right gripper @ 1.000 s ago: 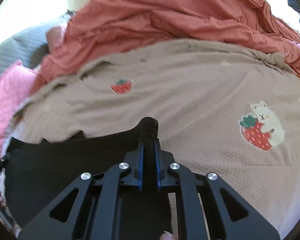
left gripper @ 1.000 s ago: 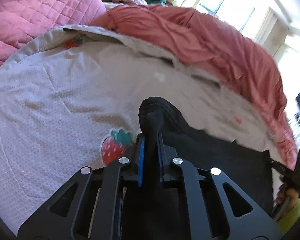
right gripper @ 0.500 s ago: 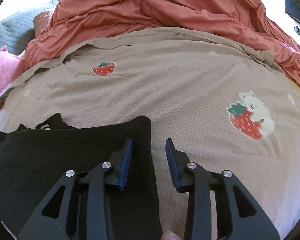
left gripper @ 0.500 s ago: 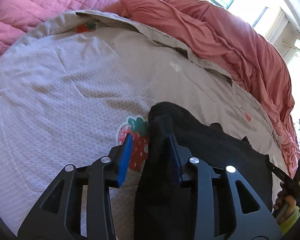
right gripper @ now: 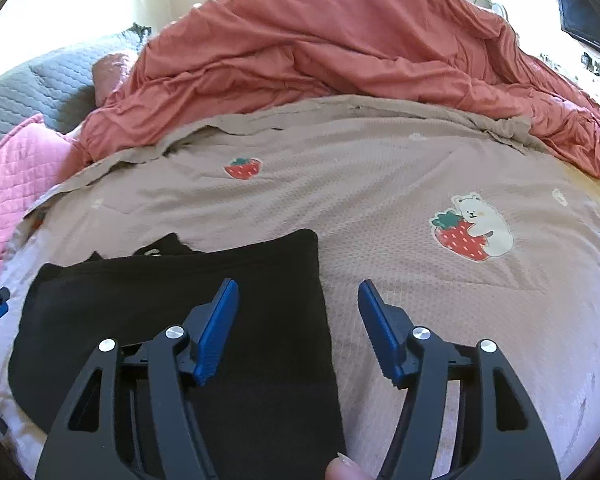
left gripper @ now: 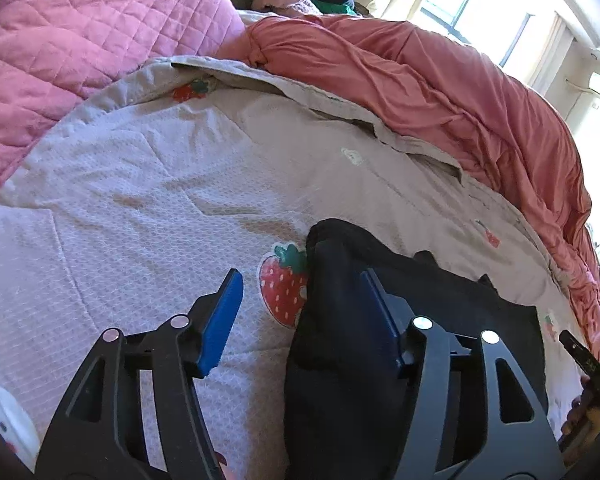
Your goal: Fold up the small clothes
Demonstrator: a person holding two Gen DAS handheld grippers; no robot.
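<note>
A black garment lies folded flat on the beige strawberry-print bedspread. In the left wrist view my left gripper hovers over the garment's left edge. Its jaws are opening, and the cloth under them sits by the right pad without being pinched. In the right wrist view the same black garment fills the lower left. My right gripper is above its right edge, jaws opening, blue pads clear of the cloth. A fingertip shows at the bottom.
A rumpled coral duvet is heaped along the far side of the bedspread. A pink quilt and a grey pillow lie toward the head of the bed. A dark screen hangs at the far right.
Both grippers were shut on raised folds of the black garment. Their jaws have spread and let go, both have drawn back a little, and the garment has dropped flat onto the bedspread.
</note>
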